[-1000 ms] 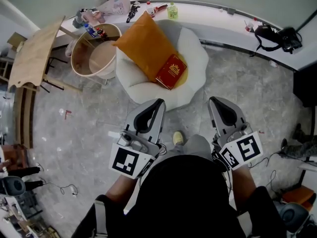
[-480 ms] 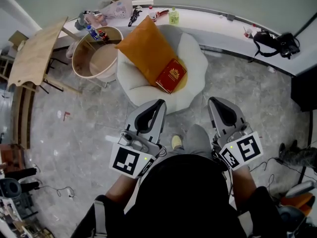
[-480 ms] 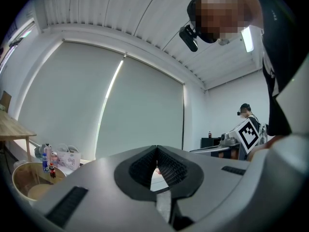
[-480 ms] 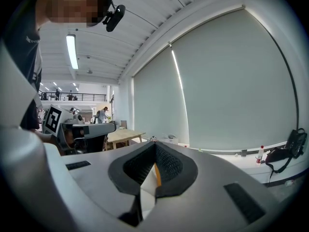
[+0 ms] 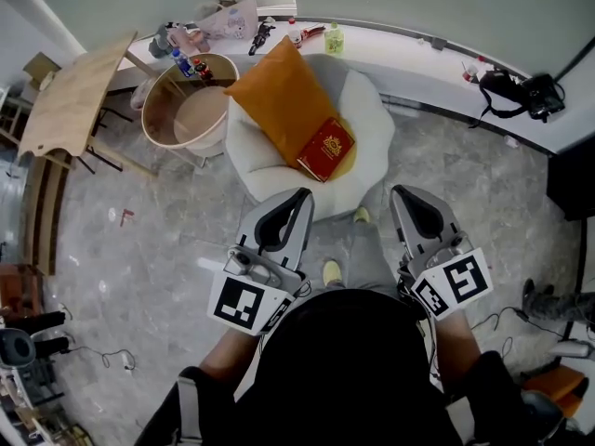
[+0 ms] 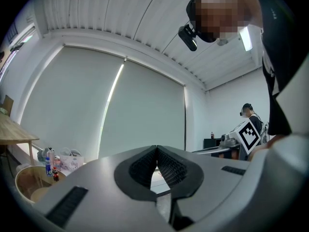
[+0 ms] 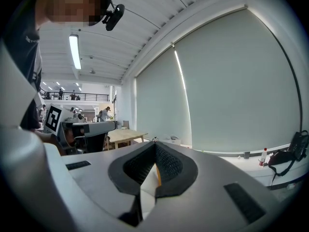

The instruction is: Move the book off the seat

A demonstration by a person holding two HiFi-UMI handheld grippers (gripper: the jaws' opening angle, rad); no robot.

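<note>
While the person stands on a grey floor, two grippers are held low in front of the body, side by side and well apart from the seat. The left gripper has its jaws clenched together with nothing between them; its own view shows the two ribbed pads meeting at the tip. The right gripper is clenched likewise and empty, its pads touching at the tip. Each carries one marker cube, two in all: the left cube and the right cube.

One book, red with a gold emblem, lies on the one white seat, toward its front edge. Its far end rests on the near corner of one orange cushion, which lies tilted across the seat from the back edge to the middle. Neither gripper touches the book.

Just beside the seat's left edge stands one round wooden tub, and further left is one wooden table. Behind the seat a white ledge runs along the wall. One green bottle stands on it near the seat's back edge. Toward the ledge's right end lies one black thing, perhaps a camera bag. The small clutter at the ledge's left end is too small to count.
</note>
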